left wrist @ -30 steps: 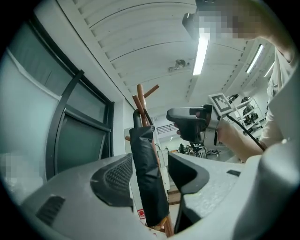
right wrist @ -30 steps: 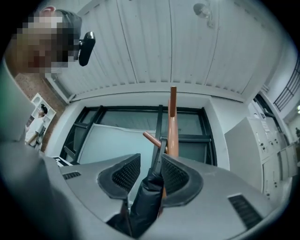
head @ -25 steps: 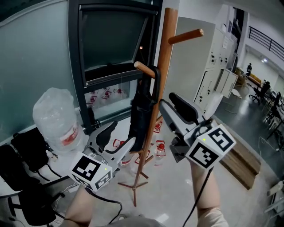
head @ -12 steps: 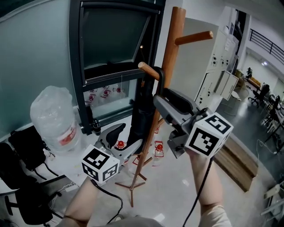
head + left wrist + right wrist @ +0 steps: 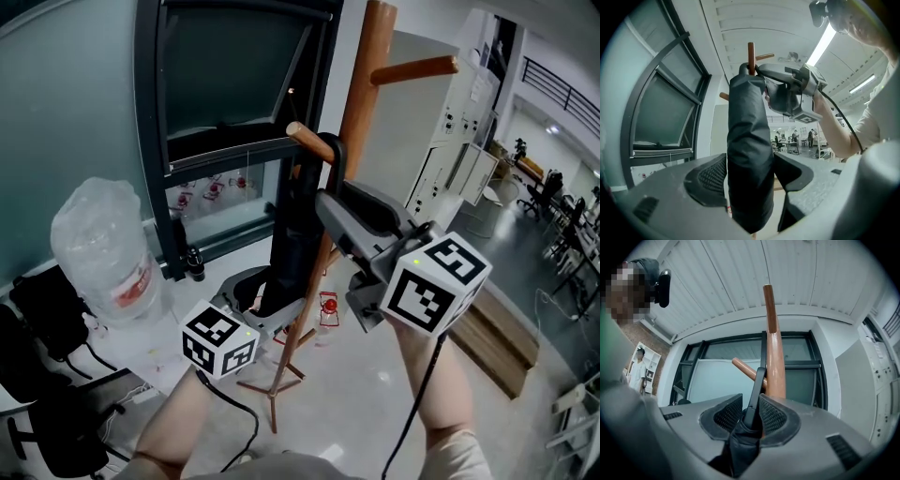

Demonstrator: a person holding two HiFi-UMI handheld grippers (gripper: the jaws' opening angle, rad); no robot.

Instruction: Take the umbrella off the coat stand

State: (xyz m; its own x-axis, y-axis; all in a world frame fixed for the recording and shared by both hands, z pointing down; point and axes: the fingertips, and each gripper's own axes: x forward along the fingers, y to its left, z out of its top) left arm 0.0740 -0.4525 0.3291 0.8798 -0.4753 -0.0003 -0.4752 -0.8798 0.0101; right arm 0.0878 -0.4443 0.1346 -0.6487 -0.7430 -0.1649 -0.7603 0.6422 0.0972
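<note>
A black folded umbrella (image 5: 289, 239) hangs by its hooked handle (image 5: 331, 155) from a lower peg (image 5: 305, 141) of the wooden coat stand (image 5: 361, 94). My right gripper (image 5: 335, 204) reaches in level at the top of the umbrella; its jaws are closing, and the pads press on the handle's stem (image 5: 754, 394) and gathered fabric. My left gripper (image 5: 272, 311) is lower down and open. The umbrella's body (image 5: 749, 154) stands between its wide jaws. The stand's pole (image 5: 774, 357) rises just behind the handle.
A large water jug (image 5: 94, 253) stands at the left beneath a dark-framed window (image 5: 234, 84). A black chair (image 5: 56, 412) is at the lower left. The stand's feet (image 5: 272, 389) spread on the floor. White cabinets (image 5: 459, 122) are at the right.
My left gripper has sunk and moved in round the umbrella's lower body. My right gripper has edged toward the stand and its jaws have narrowed onto the handle.
</note>
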